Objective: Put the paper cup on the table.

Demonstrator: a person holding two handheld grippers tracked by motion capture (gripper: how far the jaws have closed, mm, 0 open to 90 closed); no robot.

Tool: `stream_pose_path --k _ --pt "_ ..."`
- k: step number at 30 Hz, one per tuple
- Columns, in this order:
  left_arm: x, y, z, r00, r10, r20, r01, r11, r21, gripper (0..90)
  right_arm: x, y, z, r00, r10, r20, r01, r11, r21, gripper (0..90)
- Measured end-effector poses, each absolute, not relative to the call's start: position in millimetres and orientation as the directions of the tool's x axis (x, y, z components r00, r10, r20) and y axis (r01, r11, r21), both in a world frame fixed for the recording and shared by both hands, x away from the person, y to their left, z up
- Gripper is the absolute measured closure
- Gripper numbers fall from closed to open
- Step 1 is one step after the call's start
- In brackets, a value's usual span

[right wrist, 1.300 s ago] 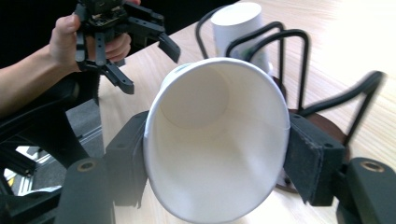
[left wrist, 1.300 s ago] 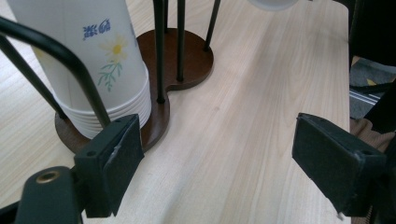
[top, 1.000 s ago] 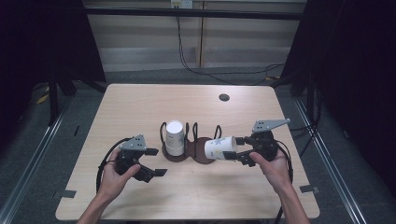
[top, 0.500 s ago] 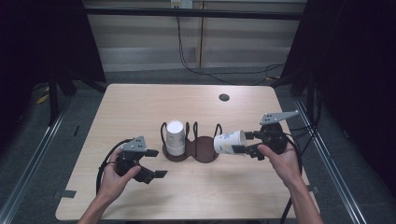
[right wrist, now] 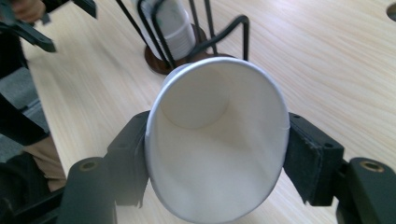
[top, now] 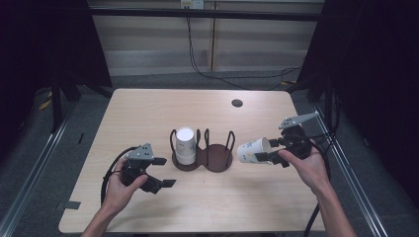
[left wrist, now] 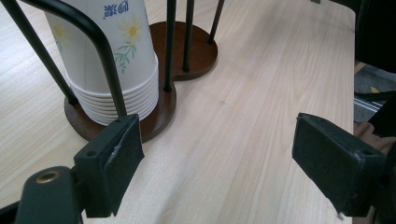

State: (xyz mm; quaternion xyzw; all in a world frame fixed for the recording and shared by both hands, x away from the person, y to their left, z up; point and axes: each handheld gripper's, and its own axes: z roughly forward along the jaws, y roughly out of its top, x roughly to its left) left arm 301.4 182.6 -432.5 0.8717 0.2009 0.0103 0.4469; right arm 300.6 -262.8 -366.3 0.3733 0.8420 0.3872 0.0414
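The right gripper (top: 271, 150) holds a single paper cup (top: 253, 150) on its side just right of the cup rack (top: 202, 157), its jaws pinching the cup near the rim so that the mouth squashes to an oval, probably to carry it clear of the wire posts. The left gripper (top: 160, 173) hovers wide open and empty beside the rack's left well, where the stack of cups (top: 186, 144) stands upside down; it seems placed to steady the rack.
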Motion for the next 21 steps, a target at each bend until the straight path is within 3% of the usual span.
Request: stream_pose_path --k 21 --pt "303.0 187.5 -433.4 0.919 0.363 -0.153 0.338 -0.525 0.781 16.1 335.3 -262.4 -372.6 -0.648 0.751 0.126 0.702 0.524 0.483 31.0"
